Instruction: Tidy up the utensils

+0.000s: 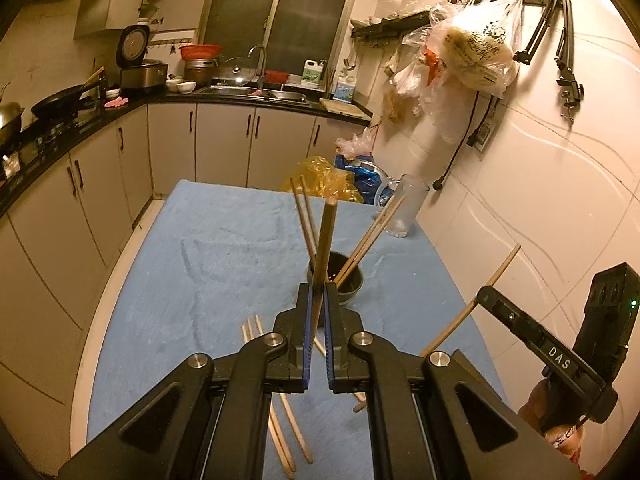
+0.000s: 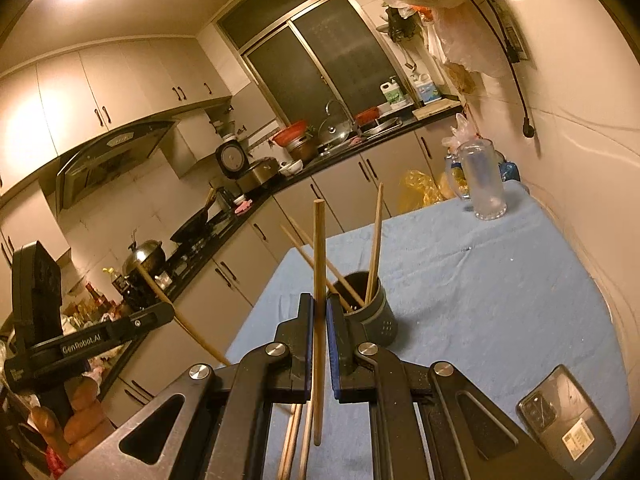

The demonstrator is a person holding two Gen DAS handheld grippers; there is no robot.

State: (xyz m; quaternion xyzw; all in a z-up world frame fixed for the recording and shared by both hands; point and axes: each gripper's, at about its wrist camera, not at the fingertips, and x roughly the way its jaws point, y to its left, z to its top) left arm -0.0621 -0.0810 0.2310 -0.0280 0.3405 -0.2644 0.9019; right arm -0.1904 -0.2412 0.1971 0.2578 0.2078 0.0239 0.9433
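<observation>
Wooden chopsticks (image 1: 325, 248) (image 2: 319, 280) stand upright, one pinched in each gripper (image 1: 316, 300) (image 2: 319, 312), poised near the dark holder (image 1: 340, 280) (probably for dropping in).

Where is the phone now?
Only the right wrist view shows the phone: it lies face down on the blue cloth at the lower right, right of the right gripper, nearer than the holder.
</observation>
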